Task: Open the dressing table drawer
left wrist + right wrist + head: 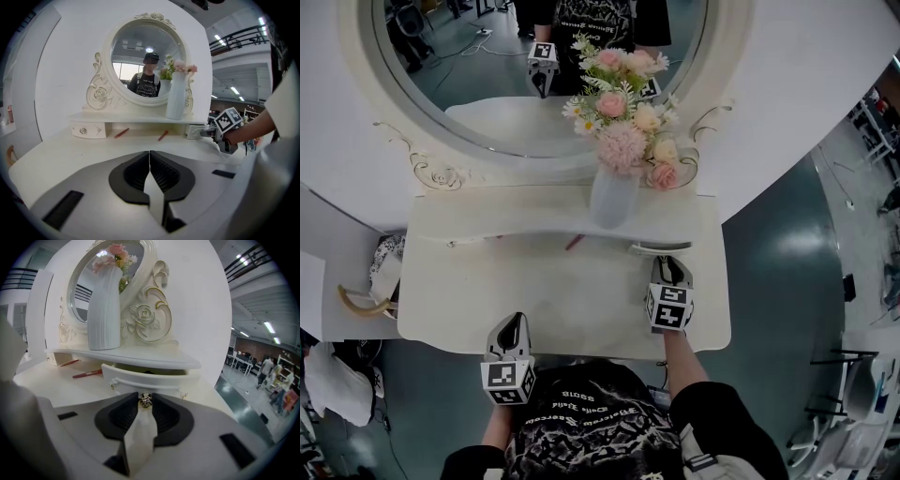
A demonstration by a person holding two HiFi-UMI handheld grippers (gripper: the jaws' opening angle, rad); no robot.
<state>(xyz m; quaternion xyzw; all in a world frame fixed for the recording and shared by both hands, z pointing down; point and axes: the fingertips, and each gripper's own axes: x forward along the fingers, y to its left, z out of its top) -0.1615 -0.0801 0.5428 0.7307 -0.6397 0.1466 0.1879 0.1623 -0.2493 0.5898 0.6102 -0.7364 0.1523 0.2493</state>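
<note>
The right tool (146, 398) clamps the knob (146, 401) of the part-open drawer (131, 377); the left tool (149, 157) is closed, empty.

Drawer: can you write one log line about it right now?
right hand-held gripper: shut on knob | drawer: partly out | left hand-held gripper: shut, empty

I see a glossy grey-green floor (769, 281) around a white curved wall panel (825, 75). Strip lights (269, 327) run along the hall's ceiling, and a railed upper gallery (239, 35) shows beyond.
</note>
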